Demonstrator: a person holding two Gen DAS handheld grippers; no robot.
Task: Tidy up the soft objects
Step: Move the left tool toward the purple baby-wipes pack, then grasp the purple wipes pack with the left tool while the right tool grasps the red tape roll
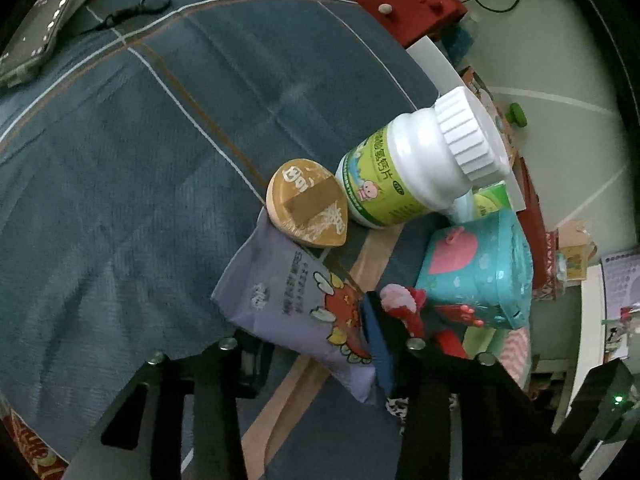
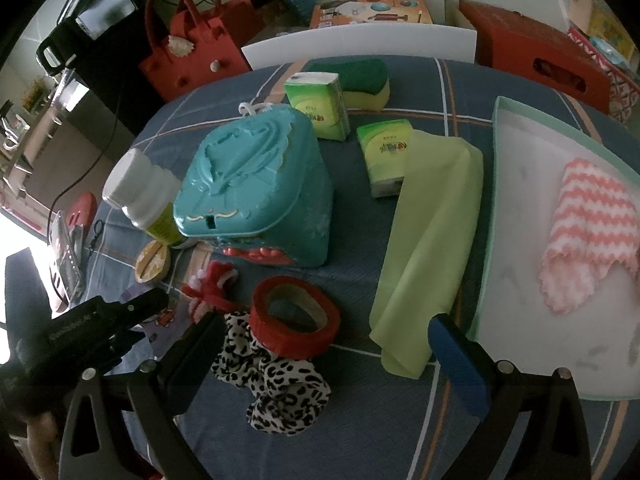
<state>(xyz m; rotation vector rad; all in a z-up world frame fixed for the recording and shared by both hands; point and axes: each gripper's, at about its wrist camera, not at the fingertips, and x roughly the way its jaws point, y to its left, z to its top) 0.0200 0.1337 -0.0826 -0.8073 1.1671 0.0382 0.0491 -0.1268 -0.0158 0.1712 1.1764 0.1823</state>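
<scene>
My left gripper is shut on a purple snack pouch and holds it over the blue checked tablecloth; it also shows at the left of the right wrist view. My right gripper is open and empty, low over a leopard-print cloth and a red tape roll. A light green cloth lies beside a pale tray that holds a pink-and-white zigzag cloth. A red-and-white fuzzy toy lies near the tape.
A teal plastic box, a white-capped bottle, a round wooden piece, two green tissue packs and a green-yellow sponge stand on the table. A phone lies at its far edge. Red bags stand beyond.
</scene>
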